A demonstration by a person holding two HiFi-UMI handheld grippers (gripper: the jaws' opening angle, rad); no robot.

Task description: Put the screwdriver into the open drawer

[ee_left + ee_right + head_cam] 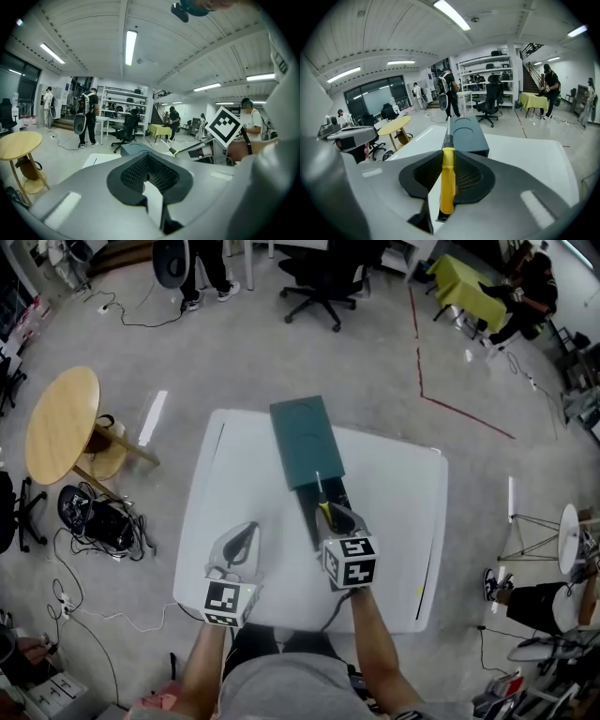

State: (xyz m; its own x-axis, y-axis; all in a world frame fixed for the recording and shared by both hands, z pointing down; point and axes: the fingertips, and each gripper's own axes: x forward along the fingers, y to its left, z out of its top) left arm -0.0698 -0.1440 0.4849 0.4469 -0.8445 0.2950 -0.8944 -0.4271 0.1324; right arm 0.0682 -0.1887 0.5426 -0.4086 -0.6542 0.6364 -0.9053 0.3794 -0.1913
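A teal drawer cabinet (pixel 307 442) lies on the white table (pixel 403 521), with its dark open drawer (pixel 309 521) pulled out toward me. My right gripper (pixel 339 518) hovers at the drawer's front end, shut on the yellow-handled screwdriver (pixel 323 507). In the right gripper view the screwdriver (pixel 447 183) sits upright between the pads, its shaft pointing at the cabinet (pixel 468 136). My left gripper (pixel 242 540) is over the table to the left of the drawer, jaws together and empty (pixel 147 161). From the left gripper view, the right gripper's marker cube (pixel 225 126) shows at the right.
A round wooden side table (pixel 61 423) stands on the floor to the left, with cables and a bag (pixel 94 512) below it. An office chair (pixel 323 282) is beyond the table. A tripod (pixel 544 531) stands at the right. Several people are in the far room.
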